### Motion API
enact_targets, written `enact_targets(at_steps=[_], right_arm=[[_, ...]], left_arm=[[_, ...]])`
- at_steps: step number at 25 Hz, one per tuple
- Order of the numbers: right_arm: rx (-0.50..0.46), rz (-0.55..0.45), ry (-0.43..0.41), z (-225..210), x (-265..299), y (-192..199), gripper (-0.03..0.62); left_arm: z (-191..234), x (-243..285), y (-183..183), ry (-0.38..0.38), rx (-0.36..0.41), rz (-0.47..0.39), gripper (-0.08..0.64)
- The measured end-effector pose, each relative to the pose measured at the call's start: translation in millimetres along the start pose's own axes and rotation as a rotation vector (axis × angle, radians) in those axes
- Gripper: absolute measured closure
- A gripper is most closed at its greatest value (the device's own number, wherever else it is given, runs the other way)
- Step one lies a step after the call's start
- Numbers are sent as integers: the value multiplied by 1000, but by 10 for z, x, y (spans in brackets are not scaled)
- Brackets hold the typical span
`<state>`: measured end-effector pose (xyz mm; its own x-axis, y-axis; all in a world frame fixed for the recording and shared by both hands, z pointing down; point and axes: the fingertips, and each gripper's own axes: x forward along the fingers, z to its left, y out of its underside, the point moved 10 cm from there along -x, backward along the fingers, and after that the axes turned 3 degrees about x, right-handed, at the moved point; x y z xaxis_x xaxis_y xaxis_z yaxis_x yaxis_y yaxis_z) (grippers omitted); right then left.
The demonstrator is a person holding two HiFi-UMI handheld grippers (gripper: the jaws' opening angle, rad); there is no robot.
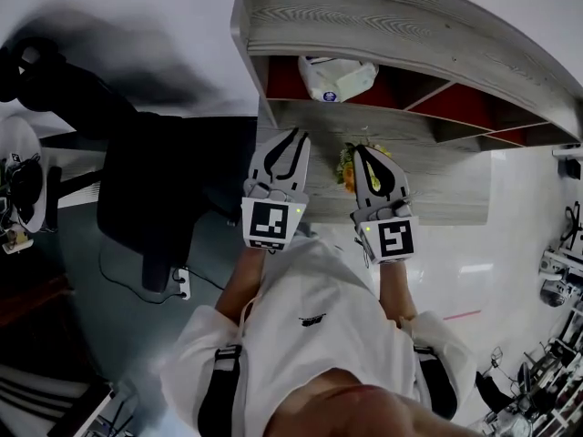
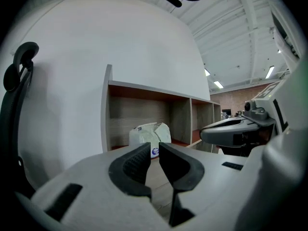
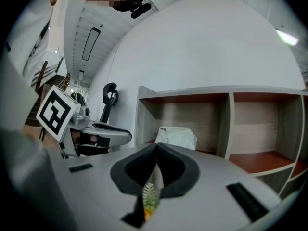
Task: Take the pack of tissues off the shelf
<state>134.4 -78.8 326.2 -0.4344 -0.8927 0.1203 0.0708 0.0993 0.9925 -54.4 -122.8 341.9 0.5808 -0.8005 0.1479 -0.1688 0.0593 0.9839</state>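
The pack of tissues point(image 1: 337, 78) is a pale plastic-wrapped bundle with a blue round label, lying in the leftmost compartment of the wooden shelf point(image 1: 383, 25). It shows straight ahead in the left gripper view point(image 2: 147, 133) and in the right gripper view point(image 3: 177, 137). My left gripper point(image 1: 291, 138) is held short of the shelf and apart from the pack. Its jaws point(image 2: 155, 146) stand a narrow slit apart with nothing between them. My right gripper point(image 1: 364, 153) hovers beside it at the same distance, with its tips point(image 3: 157, 146) meeting and nothing held.
A small plant with orange flowers point(image 1: 347, 166) stands on the lower shelf board point(image 1: 446, 194), just under the right gripper. A black office chair point(image 1: 146, 189) stands to the left of the shelf. A power strip point(image 1: 182, 283) lies on the floor. The other compartments point(image 3: 262, 129) hold nothing.
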Motion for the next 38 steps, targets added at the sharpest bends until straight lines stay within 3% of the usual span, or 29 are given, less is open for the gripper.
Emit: enact_targets(at_steps=[18,21,38], right_arm=[[22,49,49,-175,226,104,566],[26,51,58,-206,260,104,566],[50,72,103,-339,356,135,566]], left_arm=[[144,591,234,26,-35,63,503],[167,673,241,22,-31,66,459],[282,996,299,-26,-55,98,396]])
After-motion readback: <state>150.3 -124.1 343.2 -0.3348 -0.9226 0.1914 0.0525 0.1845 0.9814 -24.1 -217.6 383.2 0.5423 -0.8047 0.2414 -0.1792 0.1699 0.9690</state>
